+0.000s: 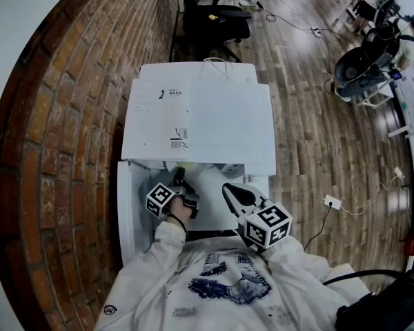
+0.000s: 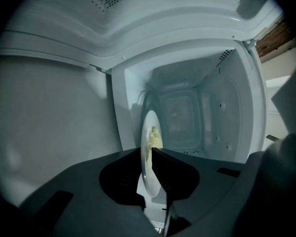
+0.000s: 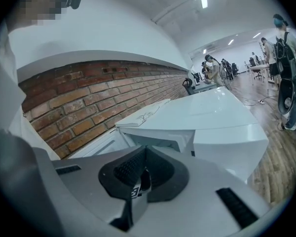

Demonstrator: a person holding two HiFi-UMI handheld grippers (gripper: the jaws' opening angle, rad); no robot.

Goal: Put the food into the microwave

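A white microwave (image 1: pixel 200 116) stands in front of me with its door (image 1: pixel 127 212) swung open to the left. My left gripper (image 1: pixel 179 183) reaches into the opening. It is shut on the rim of a white plate (image 2: pixel 148 181), seen edge-on, that carries pale yellow food (image 2: pixel 156 138). The plate sits at the mouth of the lit cavity (image 2: pixel 187 117), with the left gripper (image 2: pixel 147 151) just outside it. In the head view the microwave's top hides the plate. My right gripper (image 1: pixel 230 190) hovers to the right of the opening, shut and empty. The right gripper view shows the right gripper (image 3: pixel 142 151) facing the microwave's (image 3: pixel 212 117) side.
A brick wall (image 1: pixel 69 136) runs close along the left. A black office chair (image 1: pixel 214 16) stands behind the microwave. To the right, on the wooden floor (image 1: pixel 317 136), lies a white power strip (image 1: pixel 331 202) with a cable. People and desks are far off (image 3: pixel 276 43).
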